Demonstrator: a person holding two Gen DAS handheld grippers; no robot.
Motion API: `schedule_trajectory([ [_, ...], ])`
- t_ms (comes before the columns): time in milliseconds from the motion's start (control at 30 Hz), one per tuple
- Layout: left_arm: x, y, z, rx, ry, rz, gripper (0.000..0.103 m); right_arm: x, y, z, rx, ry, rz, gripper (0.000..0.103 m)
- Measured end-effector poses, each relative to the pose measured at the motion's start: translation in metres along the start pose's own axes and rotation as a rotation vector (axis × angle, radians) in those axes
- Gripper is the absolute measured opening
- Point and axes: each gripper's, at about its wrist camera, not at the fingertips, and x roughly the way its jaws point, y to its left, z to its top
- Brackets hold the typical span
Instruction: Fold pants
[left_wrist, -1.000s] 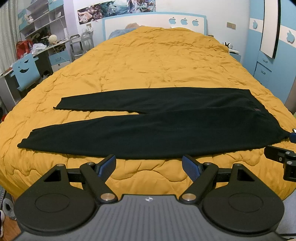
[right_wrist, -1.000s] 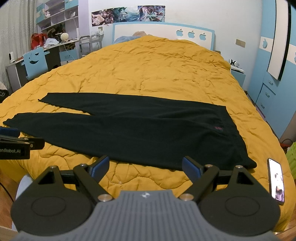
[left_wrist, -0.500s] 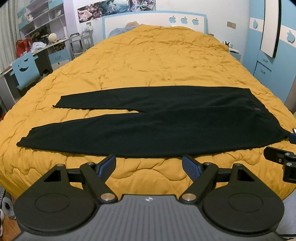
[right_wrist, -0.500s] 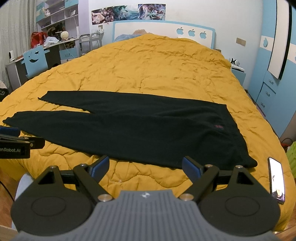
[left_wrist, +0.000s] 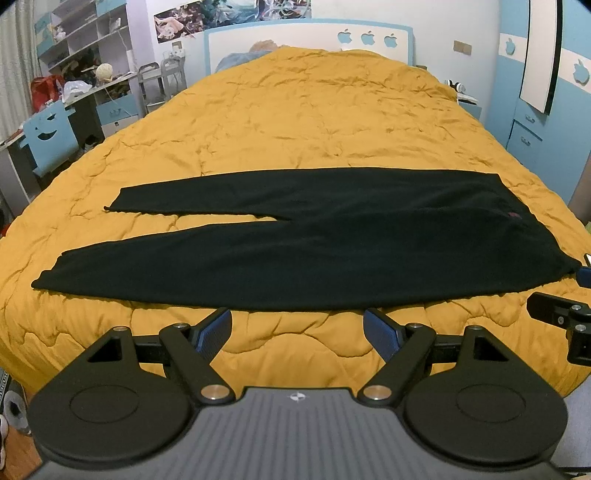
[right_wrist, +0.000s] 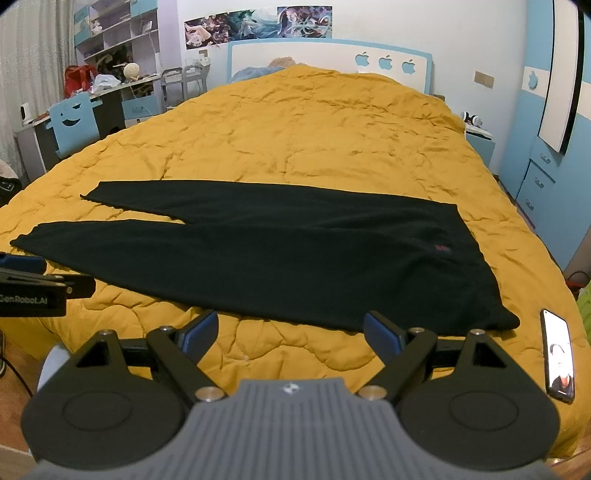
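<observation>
Black pants (left_wrist: 314, 243) lie flat across the yellow quilt, legs spread to the left, waist to the right; they also show in the right wrist view (right_wrist: 295, 258). My left gripper (left_wrist: 297, 328) is open and empty, just short of the near leg's front edge. My right gripper (right_wrist: 290, 330) is open and empty, just short of the front edge near the waist. The right gripper's side shows at the right edge of the left view (left_wrist: 565, 317).
The yellow quilt (left_wrist: 314, 110) covers a large bed. A phone (right_wrist: 559, 360) lies on the bed's front right corner. A desk and blue chair (left_wrist: 48, 136) stand to the left, blue cabinets (right_wrist: 535, 184) to the right.
Both grippers have edged slightly nearer the pants. The pants have not moved.
</observation>
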Motion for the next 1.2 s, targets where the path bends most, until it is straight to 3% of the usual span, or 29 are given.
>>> schedule_trajectory([
  [333, 0.008, 0.008, 0.0, 0.023, -0.045, -0.006, 0.094, 0.006, -0.009, -0.001, -0.005, 0.004, 0.057, 0.082],
  [467, 0.017, 0.025, 0.002, 0.054, -0.085, 0.04, 0.086, 0.014, -0.024, -0.007, -0.062, -0.04, 0.099, 0.082],
  [600, 0.029, 0.056, 0.007, 0.081, -0.105, 0.081, 0.081, 0.031, -0.045, -0.017, -0.171, -0.067, 0.025, 0.082],
  [733, 0.046, 0.089, 0.01, 0.083, -0.094, 0.147, 0.07, 0.05, -0.075, -0.03, -0.247, -0.058, -0.028, 0.081],
  [767, 0.051, 0.098, 0.011, 0.087, -0.078, 0.18, 0.063, 0.055, -0.081, -0.033, -0.274, -0.045, -0.052, 0.081],
  [833, 0.058, 0.113, 0.012, 0.117, -0.071, 0.206, 0.055, 0.065, -0.095, -0.039, -0.332, -0.017, -0.087, 0.075],
  [1000, 0.076, 0.148, 0.013, 0.279, -0.075, 0.22, 0.055, 0.089, -0.13, -0.053, -0.414, 0.064, -0.108, 0.062],
  [1067, 0.084, 0.159, 0.01, 0.366, -0.051, 0.244, 0.055, 0.095, -0.141, -0.056, -0.422, 0.089, -0.107, 0.061],
  [1200, 0.099, 0.179, 0.006, 0.446, -0.011, 0.262, 0.055, 0.108, -0.153, -0.062, -0.483, 0.116, -0.12, 0.06],
])
